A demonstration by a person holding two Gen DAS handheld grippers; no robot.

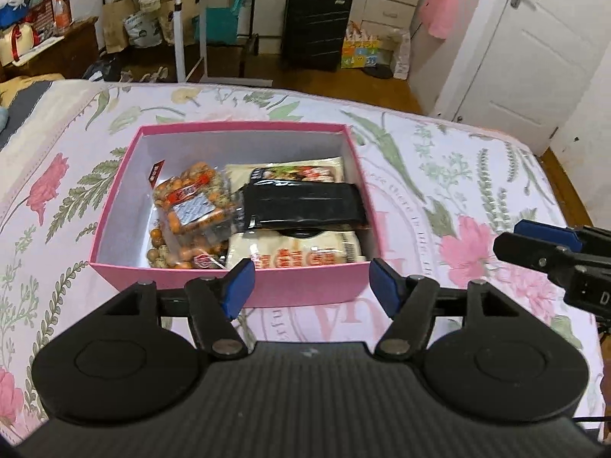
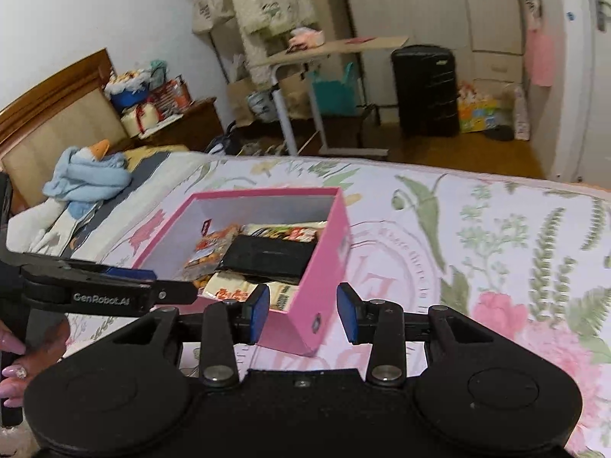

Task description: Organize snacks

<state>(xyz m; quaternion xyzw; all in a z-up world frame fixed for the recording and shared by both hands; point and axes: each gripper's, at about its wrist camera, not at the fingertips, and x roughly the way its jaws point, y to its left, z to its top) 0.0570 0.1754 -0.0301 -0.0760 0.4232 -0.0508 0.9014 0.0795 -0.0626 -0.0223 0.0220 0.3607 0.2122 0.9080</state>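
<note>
Pink box filled, both tongs empty

Pink-walled cardboard box [image 1: 244, 280] on the floral bed cover [image 1: 439, 160], open at the top, snacks inside. Going left to right within it: clear bag of orange and speckled coated nuts [image 1: 194, 202] against the left wall, a second such bag partly under it; then black packet [image 1: 303, 206] lying across the middle; behind that, pale packet with a food picture [image 1: 294, 171]; in front, white packet with red print [image 1: 301, 253] touching the near wall.

Left tongs [image 1: 311, 286] spread wide, nothing between the blue pads [image 1: 238, 286], hovering just short of the box's near wall. Right tongs [image 2: 301, 313] parted more narrowly, likewise empty, aimed at the box's near right corner; seen from the left wrist as a dark shape at the far right edge.

Step in hand, judged: release just done, packing near its end, since no loose snack shows on the bed. Next move calls for either squaring the black packet flat or finding a lid; no lid in view.

Hard to make out: print on every packet blurred; lower bag of nuts mostly covered; box floor hidden under the packets. Fingers with painted nails [image 2: 13, 358] cut off at the left edge of the right wrist view, gripping the left handle. Bed beyond the frames unseen.
</note>
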